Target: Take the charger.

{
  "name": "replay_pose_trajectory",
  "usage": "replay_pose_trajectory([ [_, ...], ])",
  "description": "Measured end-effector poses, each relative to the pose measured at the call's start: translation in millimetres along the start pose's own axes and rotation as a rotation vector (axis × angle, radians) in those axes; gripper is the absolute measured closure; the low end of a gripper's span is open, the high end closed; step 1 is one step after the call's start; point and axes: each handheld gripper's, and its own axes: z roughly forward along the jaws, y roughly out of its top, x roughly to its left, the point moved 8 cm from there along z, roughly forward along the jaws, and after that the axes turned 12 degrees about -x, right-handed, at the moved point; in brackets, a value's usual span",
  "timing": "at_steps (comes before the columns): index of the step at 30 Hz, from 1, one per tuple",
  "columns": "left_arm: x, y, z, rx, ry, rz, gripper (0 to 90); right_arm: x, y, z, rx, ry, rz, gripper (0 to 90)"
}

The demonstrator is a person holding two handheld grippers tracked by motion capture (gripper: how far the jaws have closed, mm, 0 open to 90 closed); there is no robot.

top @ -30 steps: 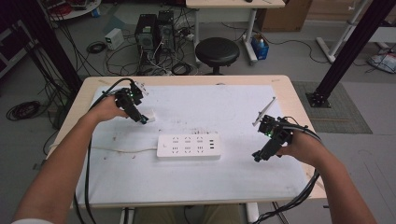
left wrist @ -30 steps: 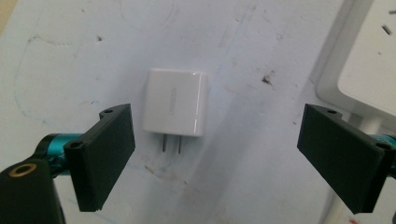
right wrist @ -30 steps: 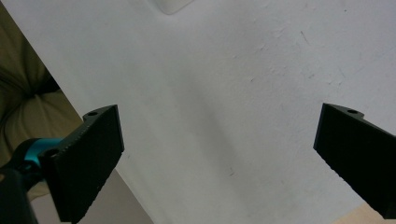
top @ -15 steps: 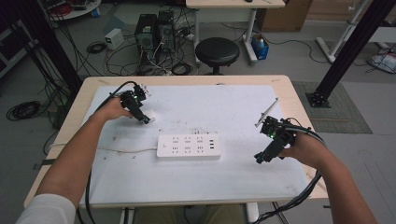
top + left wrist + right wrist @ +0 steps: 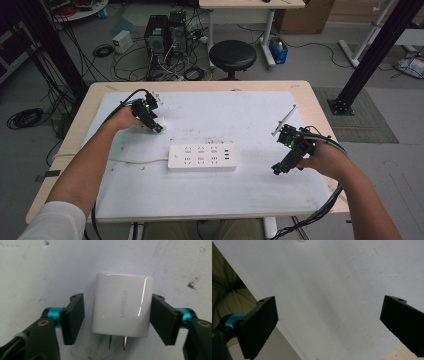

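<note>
Charger [image 5: 122, 307], a white wall plug with two prongs pointing toward the camera in the left gripper view, lies flat on the white mat between the left gripper's [image 5: 117, 315] jaws. Those jaws have just been closing around it: one pad [image 5: 163, 317] sits against the charger's side or a hair off it, while the other pad [image 5: 73, 315] shows a narrow gap, so the grip does not look complete yet. The step in hand is, by my reading, picking the charger up. The next move calls for squeezing the last bit shut on its flat sides, then lifting straight up (the glossy shell could slip if pinched off-centre).

In the high view the left gripper [image 5: 152, 120] and the charger [image 5: 163, 123] sit toward the far left of the desk [image 5: 310, 100], apart from the power strip [image 5: 202, 157] at the middle, probably where the plug is headed.

The right gripper [image 5: 285, 159] hovers near the desk's right edge, jaws wide apart with nothing between them, bare mat [image 5: 332, 290] below.
</note>
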Motion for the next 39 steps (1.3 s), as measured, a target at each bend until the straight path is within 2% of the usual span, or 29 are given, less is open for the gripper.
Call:
replay_pose_trajectory([
  [1,0.0,0.0,0.0,0.0,0.0,0.0,41.4,-0.3,-0.2,-0.1,0.0,0.001,-0.001,0.9],
  [2,-0.4,-0.8,0.4,0.012,0.004,0.012,41.7,-0.5,-0.2,0.0,-0.003,0.003,-0.003,1.0],
  [5,-0.9,-1.0,0.0,0.015,0.014,0.001,42.5,-1.3,0.0,0.3,-0.006,0.003,-0.008,1.0],
  [6,-0.4,-1.3,-1.0,0.022,0.023,0.012,42.5,-1.3,-0.1,0.0,-0.005,0.003,-0.006,1.0],
  [11,-6.0,4.8,-13.7,-0.034,0.037,-0.026,42.5,-0.9,0.1,-0.1,-0.017,0.002,-0.005,1.1],
  [12,-6.0,4.8,-13.7,-0.034,0.037,-0.026,42.5,-1.7,-0.2,0.3,-0.017,-0.002,-0.005,1.1],
  [14,-11.8,12.9,-27.0,-0.066,0.056,-0.017,42.5,-2.6,-0.3,1.1,-0.019,-0.004,0.001,1.1],
  [15,-11.8,12.9,-27.0,-0.066,0.056,-0.017,42.5,-2.8,-0.2,2.0,-0.024,-0.002,0.003,1.1],
  [17,-23.6,23.3,-41.7,-0.103,0.061,0.003,42.5,-3.6,-0.5,3.6,-0.024,-0.008,0.004,1.1],
  [21,-33.4,29.6,-51.0,-0.128,0.066,0.014,42.5,-4.8,-0.1,5.9,-0.034,-0.006,-0.005,1.1],
  [23,-48.2,36.0,-64.3,-0.148,0.076,0.028,42.5,-6.4,0.9,7.8,-0.033,-0.013,-0.006,1.1],
  [27,-71.7,42.5,-81.6,-0.196,0.036,0.015,42.5,-5.8,4.7,8.4,-0.048,-0.026,-0.02,1.1],
  [28,-71.7,42.5,-81.6,-0.196,0.036,0.015,42.5,-5.8,4.7,8.4,-0.048,-0.026,-0.02,1.1],
  [29,-85.8,44.4,-94.0,-0.207,0.038,0.023,42.5,-4.8,7.8,8.0,-0.062,-0.032,-0.016,1.1],
  [30,-90.4,44.9,-98.6,-0.21,0.041,0.029,42.5,-5.1,9.1,8.0,-0.069,-0.038,-0.019,1.1],
  [32,-95.0,45.3,-103.1,-0.212,0.044,0.033,42.5,-4.7,10.2,8.3,-0.076,-0.037,-0.022,1.1],
  [33,-103.6,46.0,-111.6,-0.218,0.044,0.026,42.5,-3.9,10.9,8.4,-0.078,-0.038,-0.021,1.1],
  [38,-121.1,45.5,-130.1,-0.229,0.069,0.012,42.5,0.9,12.6,11.1,-0.084,-0.042,-0.048,1.1],
  [39,-124.5,45.0,-133.0,-0.23,0.071,0.005,42.5,2.5,12.6,11.1,-0.082,-0.051,-0.038,1.1],
])
